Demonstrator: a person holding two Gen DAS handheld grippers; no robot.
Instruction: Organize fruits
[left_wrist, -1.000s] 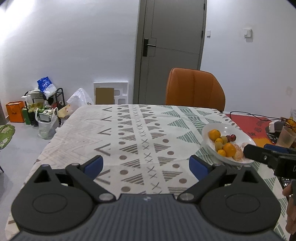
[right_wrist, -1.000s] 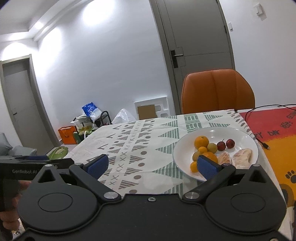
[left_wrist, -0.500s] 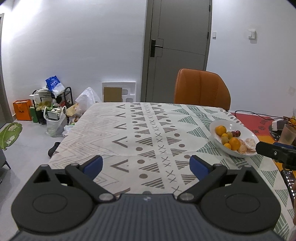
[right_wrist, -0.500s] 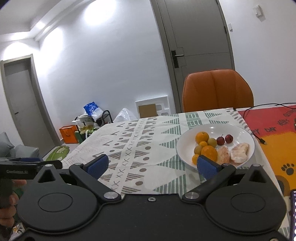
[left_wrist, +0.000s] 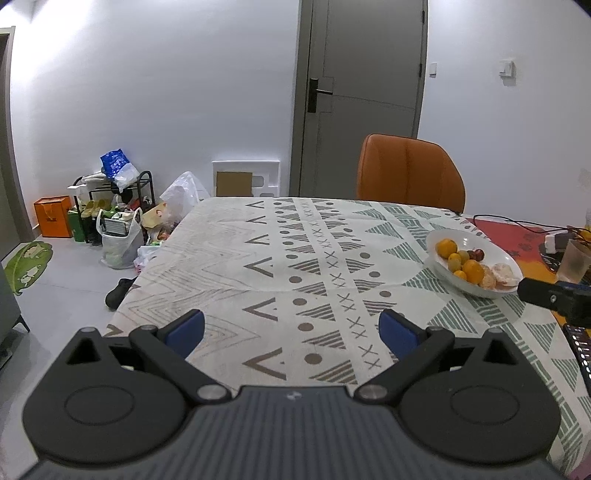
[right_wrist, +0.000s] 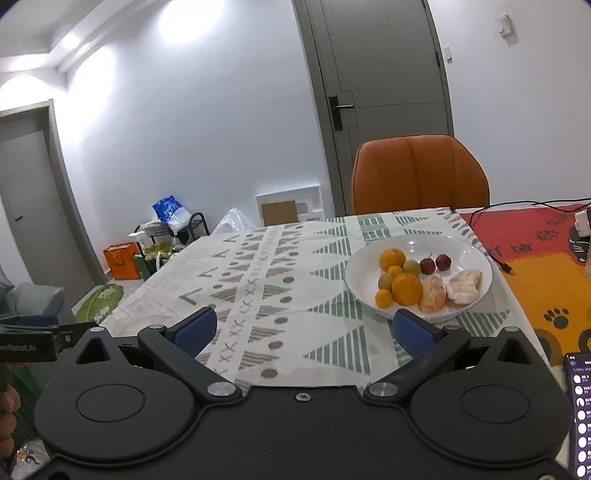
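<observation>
A white plate (right_wrist: 476, 258) on the patterned tablecloth holds oranges (right_wrist: 406, 288), small green fruits (right_wrist: 411, 267), two red fruits (right_wrist: 435, 263) and two peeled citrus pieces (right_wrist: 463, 281). The plate also shows in the left wrist view (left_wrist: 458, 238) at the right. My right gripper (right_wrist: 302, 328) is open and empty, near the table's front edge, with the plate just beyond its right finger. My left gripper (left_wrist: 291, 328) is open and empty over the tablecloth, well left of the plate. The right gripper's tip also shows in the left wrist view (left_wrist: 546, 297).
An orange chair (right_wrist: 419, 173) stands behind the table. A red and orange mat (right_wrist: 546, 273) with a cable lies right of the plate. A phone (right_wrist: 580, 410) lies at the front right. A plastic cup (left_wrist: 574, 260) stands at the far right. Bags and a rack (left_wrist: 110, 210) clutter the floor left.
Both grippers have drawn back from the table, so the plate looks farther away in both views. Both stay open and empty.
</observation>
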